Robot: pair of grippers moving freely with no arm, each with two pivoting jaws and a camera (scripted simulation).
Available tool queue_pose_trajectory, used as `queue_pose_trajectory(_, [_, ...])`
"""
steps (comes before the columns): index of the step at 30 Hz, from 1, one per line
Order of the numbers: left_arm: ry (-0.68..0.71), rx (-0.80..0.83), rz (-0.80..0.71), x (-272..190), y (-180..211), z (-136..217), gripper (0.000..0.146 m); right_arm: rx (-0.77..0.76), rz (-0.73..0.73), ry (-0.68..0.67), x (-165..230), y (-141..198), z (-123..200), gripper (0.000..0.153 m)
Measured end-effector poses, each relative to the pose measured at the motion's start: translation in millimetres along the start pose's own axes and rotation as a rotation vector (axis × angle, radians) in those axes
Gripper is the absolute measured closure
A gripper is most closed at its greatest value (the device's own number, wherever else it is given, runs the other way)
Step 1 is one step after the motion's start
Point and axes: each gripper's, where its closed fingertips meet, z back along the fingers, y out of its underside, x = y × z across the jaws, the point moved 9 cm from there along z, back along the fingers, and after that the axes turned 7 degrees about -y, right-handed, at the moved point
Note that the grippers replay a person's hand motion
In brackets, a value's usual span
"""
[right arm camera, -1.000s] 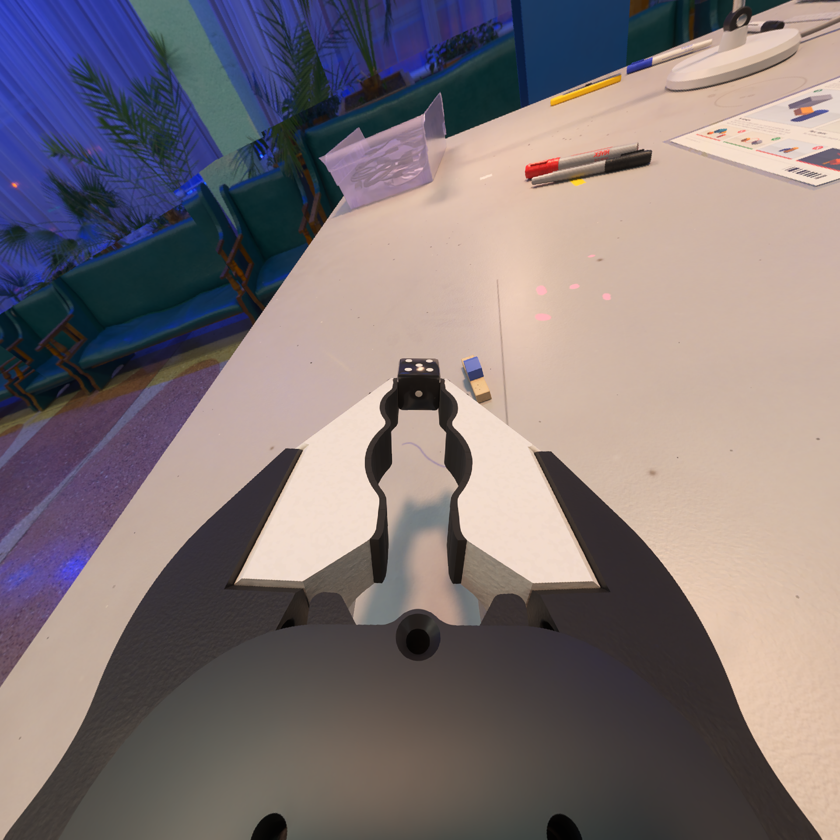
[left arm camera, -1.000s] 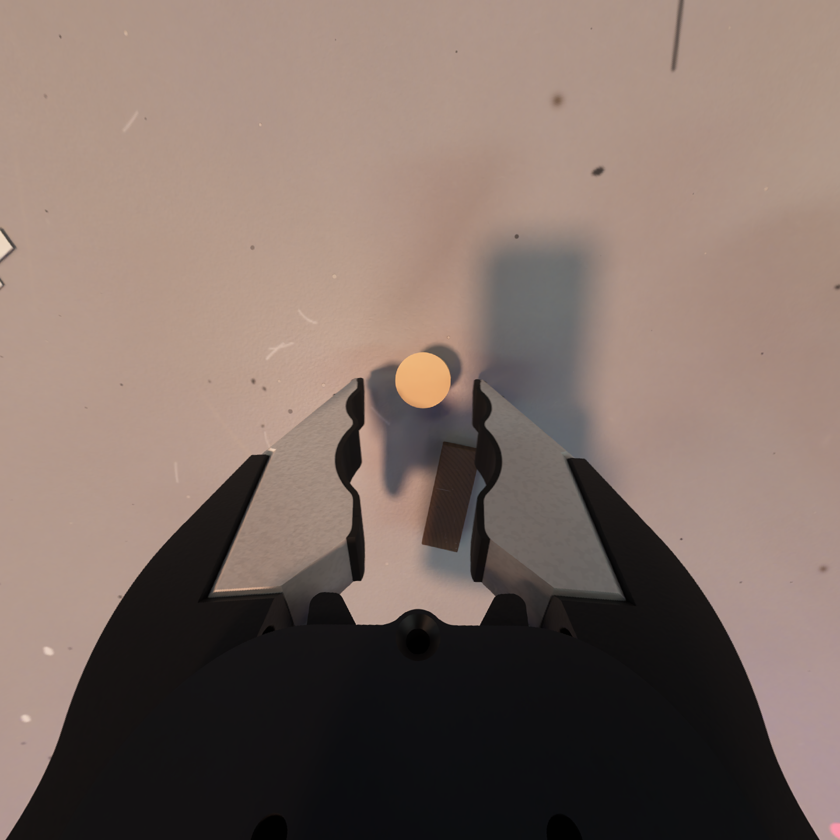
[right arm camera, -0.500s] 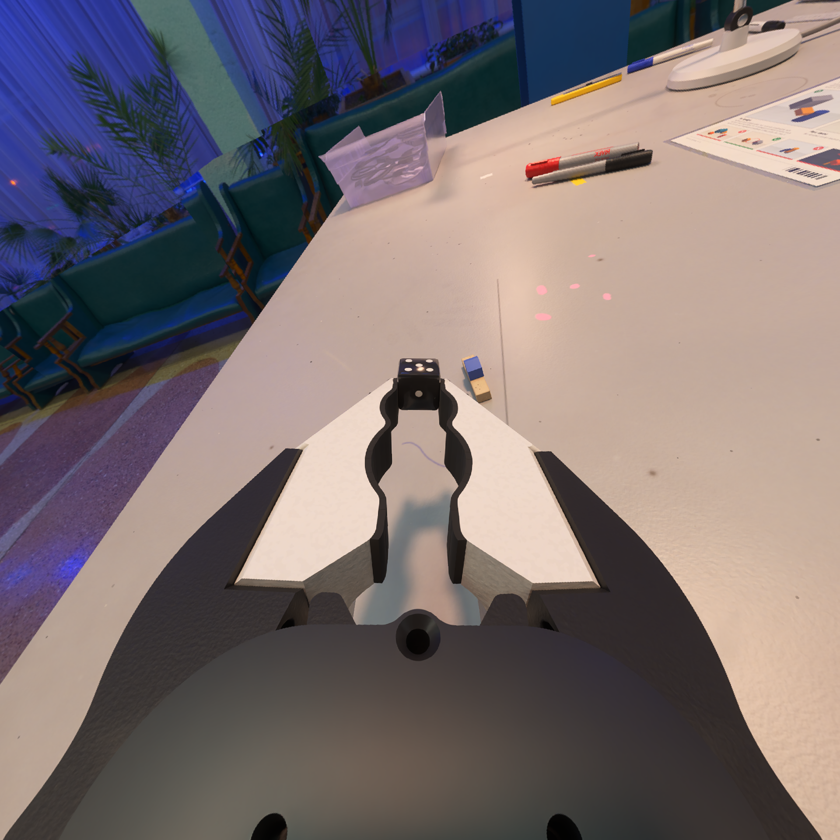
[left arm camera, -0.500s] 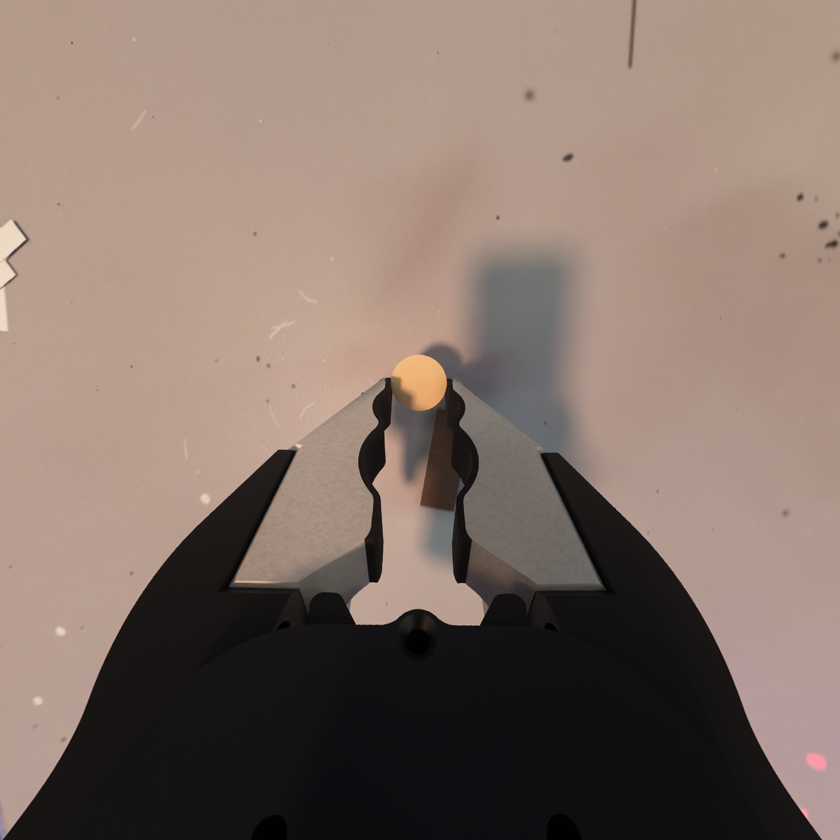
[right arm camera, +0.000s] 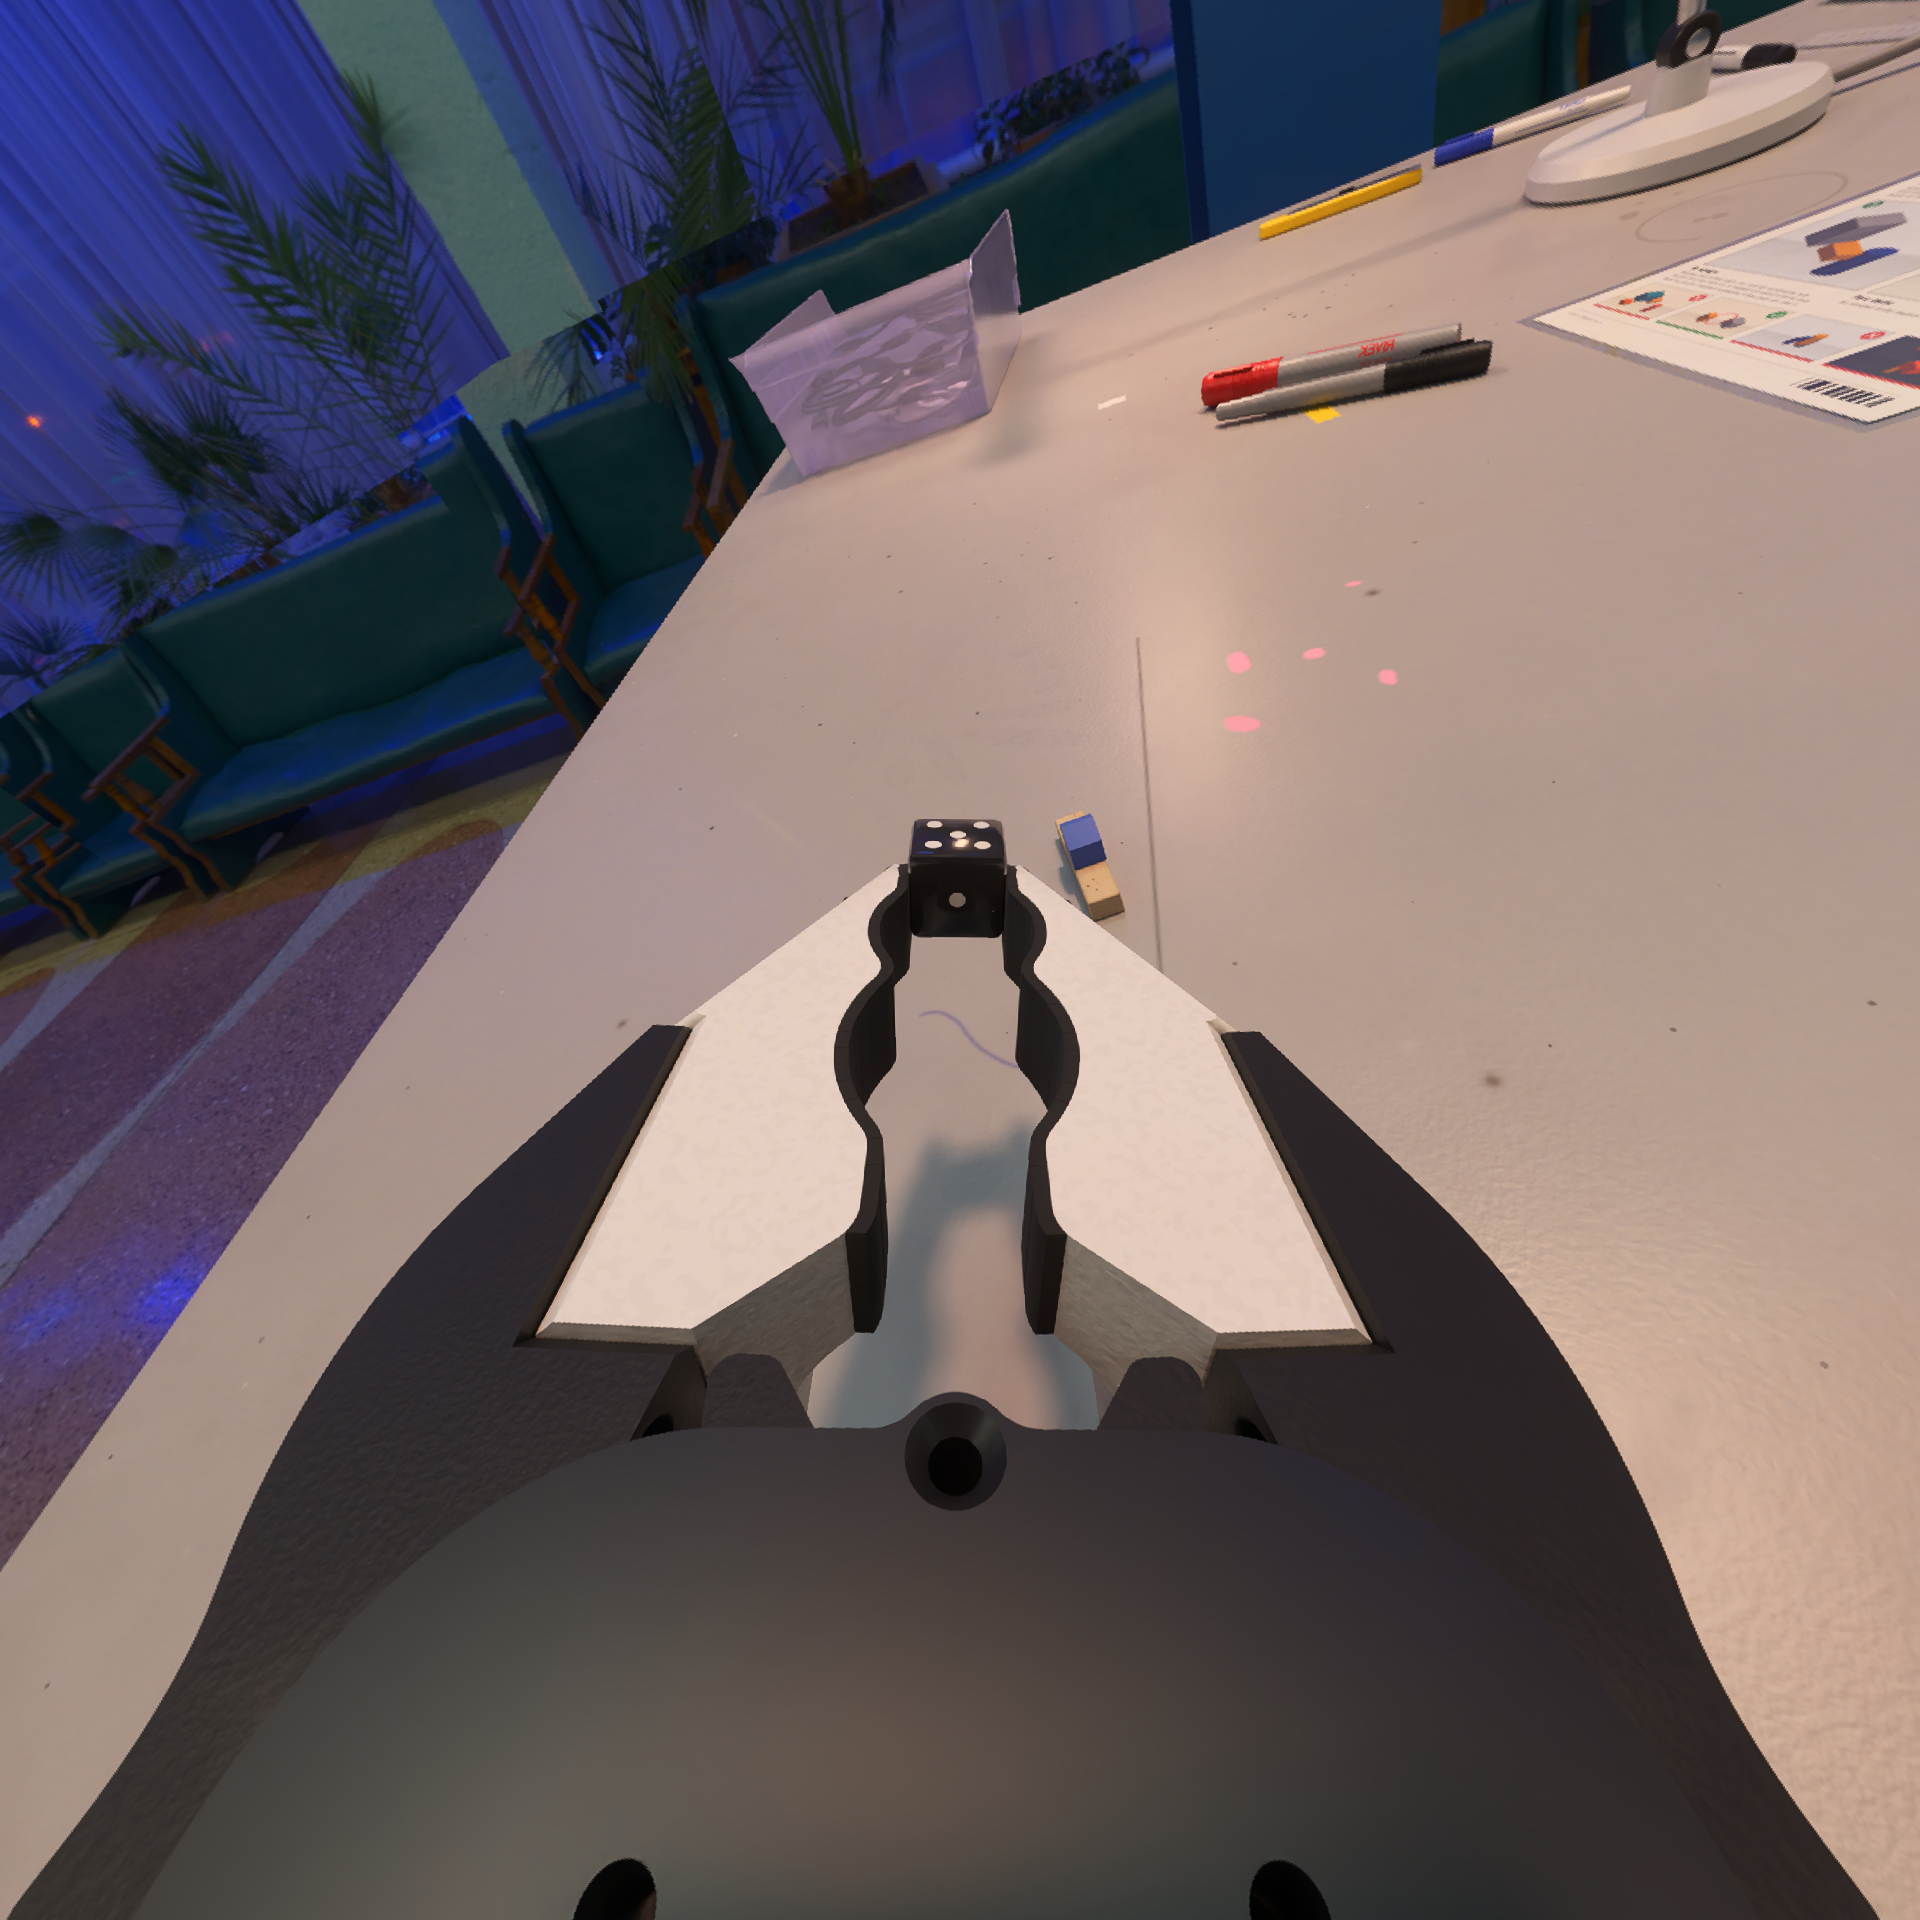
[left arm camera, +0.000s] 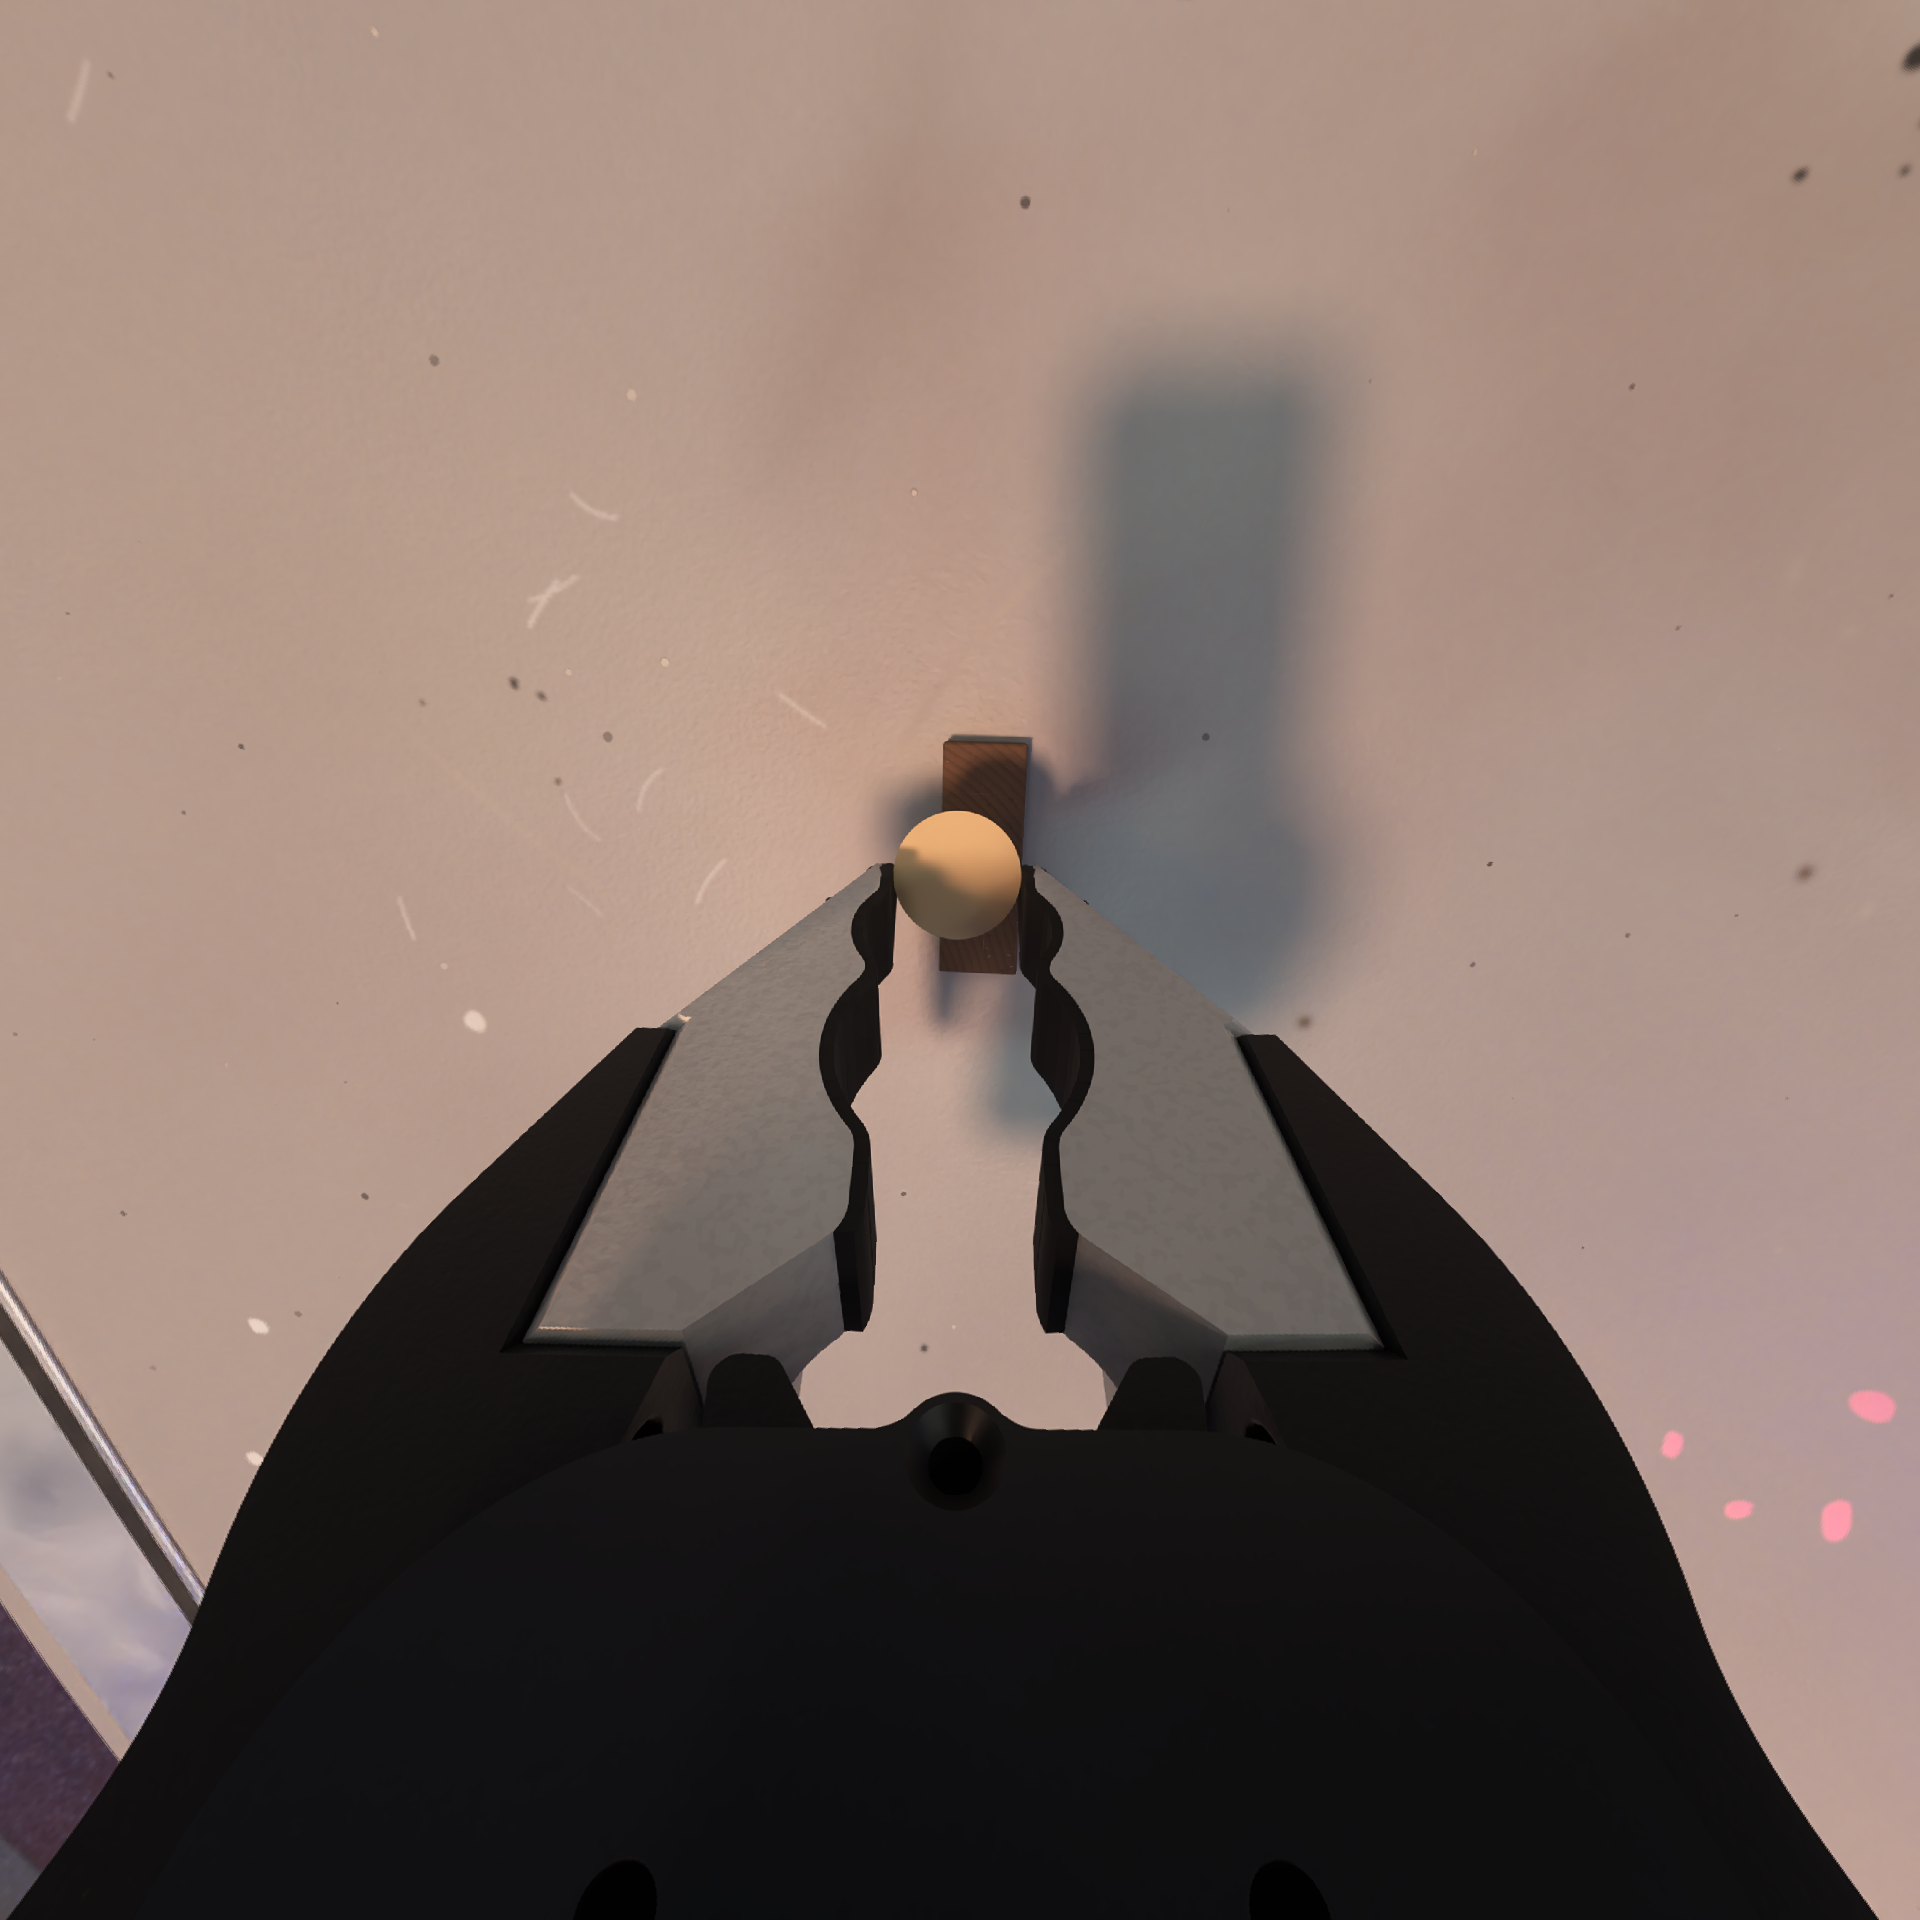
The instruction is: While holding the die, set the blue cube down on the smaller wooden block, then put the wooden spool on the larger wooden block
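In the left wrist view my left gripper [left arm camera: 958,878] looks straight down at the table and is shut on the pale wooden spool [left arm camera: 956,875], seen end-on as a round disc at the fingertips. Directly below it lies the dark brown larger wooden block [left arm camera: 984,779], partly hidden by the spool. In the right wrist view my right gripper [right arm camera: 956,896] is shut on the black die [right arm camera: 957,878], held above the table. Just right of it the blue cube [right arm camera: 1081,840] sits on the light smaller wooden block [right arm camera: 1098,888].
The grey table [right arm camera: 1455,935] runs far ahead; its left edge [right arm camera: 582,748] drops to the floor and green chairs. At the back lie a clear plastic box [right arm camera: 883,364], two markers [right arm camera: 1351,369], a printed sheet [right arm camera: 1766,312] and a white lamp base [right arm camera: 1683,125].
My left gripper closed on the spool, lifted it and carried it over the brown block, which now lies under the fingertips. The right gripper and die have not moved.
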Motion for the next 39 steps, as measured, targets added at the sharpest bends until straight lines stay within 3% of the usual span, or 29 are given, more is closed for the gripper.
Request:
queue_pose_trajectory(12, [0.016,0.068,-0.017,-2,2,-9,0.123,-0.001,-0.003,-0.001,0,0,0,0.136])
queue_pose_trajectory(15, [0.009,0.066,-0.015,-2,2,-10,0.101,-0.001,-0.003,-0.002,0,0,0,0.136])
queue_pose_trajectory(18, [0.004,0.062,-0.008,0,2,-5,0.095,-0.001,-0.003,-0.002,0,0,0,0.136])
queue_pose_trajectory(29, [-0.15,0.088,0.02,18,16,47,0.098,-0.001,-0.005,-0.002,0,0,0,0.136])
queue_pose_trajectory(39, [-0.145,0.134,0.001,14,18,43,0.1,-0.001,-0.004,-0.002,0,0,0,0.136])
